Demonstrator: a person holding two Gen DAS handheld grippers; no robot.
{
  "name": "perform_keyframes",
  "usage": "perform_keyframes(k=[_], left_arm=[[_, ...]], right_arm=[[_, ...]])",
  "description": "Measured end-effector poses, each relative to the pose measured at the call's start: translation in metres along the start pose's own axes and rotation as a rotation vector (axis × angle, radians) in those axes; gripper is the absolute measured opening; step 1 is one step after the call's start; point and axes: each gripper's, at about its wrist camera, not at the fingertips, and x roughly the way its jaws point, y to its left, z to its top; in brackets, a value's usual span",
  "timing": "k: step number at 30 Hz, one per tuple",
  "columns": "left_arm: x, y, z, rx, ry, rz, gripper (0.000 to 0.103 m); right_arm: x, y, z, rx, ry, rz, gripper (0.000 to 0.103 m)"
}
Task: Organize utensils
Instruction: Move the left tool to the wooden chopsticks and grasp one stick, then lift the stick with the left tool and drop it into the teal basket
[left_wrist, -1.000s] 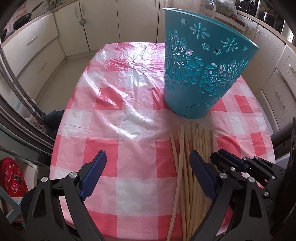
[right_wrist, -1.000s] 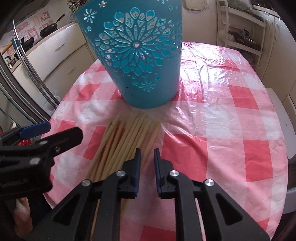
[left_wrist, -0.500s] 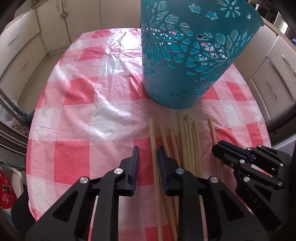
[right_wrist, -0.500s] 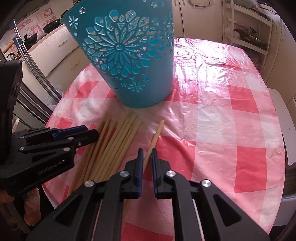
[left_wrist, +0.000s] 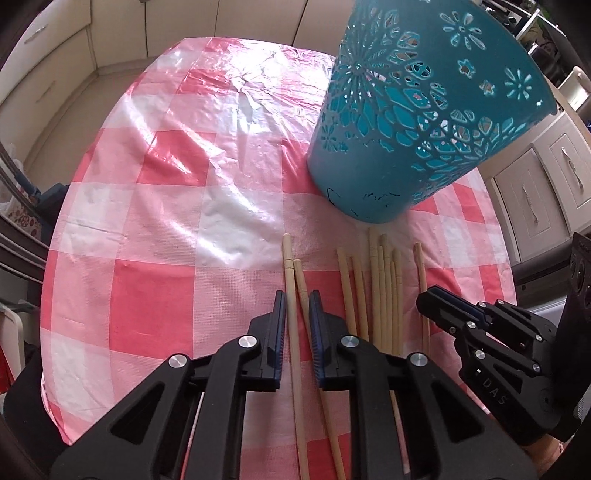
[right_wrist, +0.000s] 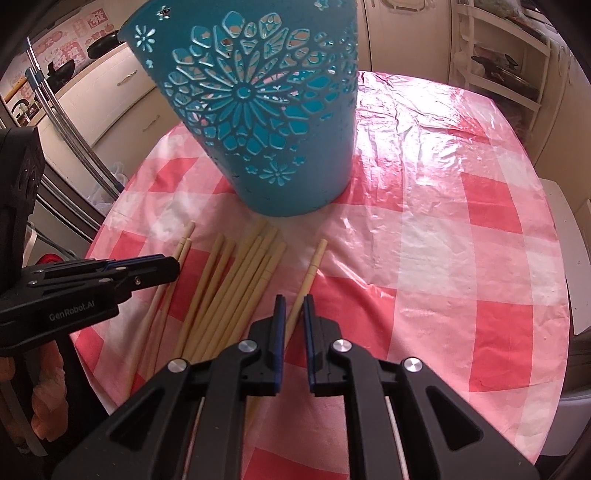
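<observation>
- Chopsticks lie on a table (left_wrist: 155, 229) with a red and white checked plastic cover, all pointing toward a teal basket (left_wrist: 417, 122) with cut-out flower patterns.
- The basket stands upright on the cover, just beyond the far tips of the chopsticks.
- The left gripper (left_wrist: 296, 306) points steeply down at two chopsticks (left_wrist: 295, 280) that lie apart from the others, on the left side of the group. Its jaws are closing, the gap is narrow, and both sticks pass between the blue pads. I cannot tell if the pads already press on them.
- The main bundle (left_wrist: 380, 288) lies between the two grippers, its sticks close together and nearly parallel.
- The right gripper (right_wrist: 293, 308) has its jaws narrow around a single chopstick (right_wrist: 314, 266), which lies alone to the right of the bundle. The pads seem to touch this stick.
</observation>
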Motion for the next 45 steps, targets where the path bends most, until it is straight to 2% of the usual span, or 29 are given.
perform_keyframes(k=[6,13,14,15,18,20,23,29,32,35,36,39,43,45], left_arm=[[-0.001,0.007,0.000,0.017,0.004,0.028,0.013],[0.007,-0.015,0.010,0.104,0.004,0.121,0.012],[0.008,-0.017,0.011,0.114,0.006,0.128,0.009],[0.009,-0.019,0.012,0.119,0.011,0.122,0.006],[0.005,-0.016,0.012,0.104,0.026,0.083,0.005],[-0.009,-0.006,0.012,0.079,0.001,0.045,0.005],[-0.051,0.003,0.016,0.048,-0.122,-0.041,0.005],[-0.163,-0.020,0.046,0.072,-0.506,-0.203,0.005],[-0.201,-0.040,0.070,0.081,-0.703,-0.242,0.005],[-0.219,-0.054,0.093,0.054,-0.863,-0.245,0.005],[-0.219,-0.060,0.102,0.038,-0.911,-0.218,0.005],[-0.210,-0.077,0.125,0.014,-0.974,-0.145,0.005],[-0.172,-0.089,0.145,0.026,-0.936,-0.069,0.005],[-0.147,-0.089,0.142,0.050,-0.897,-0.035,0.005]], right_arm=[[-0.001,-0.001,-0.001,-0.012,-0.005,-0.009,0.010],[0.004,0.003,0.005,-0.047,0.002,-0.026,0.010],[0.005,0.003,0.006,-0.056,0.008,-0.025,0.010],[0.005,0.002,0.007,-0.063,0.017,-0.020,0.010],[0.004,-0.002,0.007,-0.071,0.033,-0.012,0.009],[0.002,-0.007,0.005,-0.062,0.027,-0.002,0.007],[0.000,-0.014,0.001,-0.029,0.008,0.022,0.007],[-0.002,-0.018,-0.002,-0.005,-0.010,0.039,0.007],[-0.004,-0.024,-0.004,0.006,-0.024,0.056,0.007],[-0.007,-0.029,-0.007,0.011,-0.038,0.071,0.007],[-0.008,-0.029,-0.008,0.009,-0.041,0.072,0.007],[-0.008,-0.027,-0.007,-0.008,-0.044,0.065,0.007],[-0.007,-0.026,-0.007,-0.012,-0.048,0.071,0.007],[-0.007,-0.027,-0.007,-0.011,-0.047,0.075,0.007]])
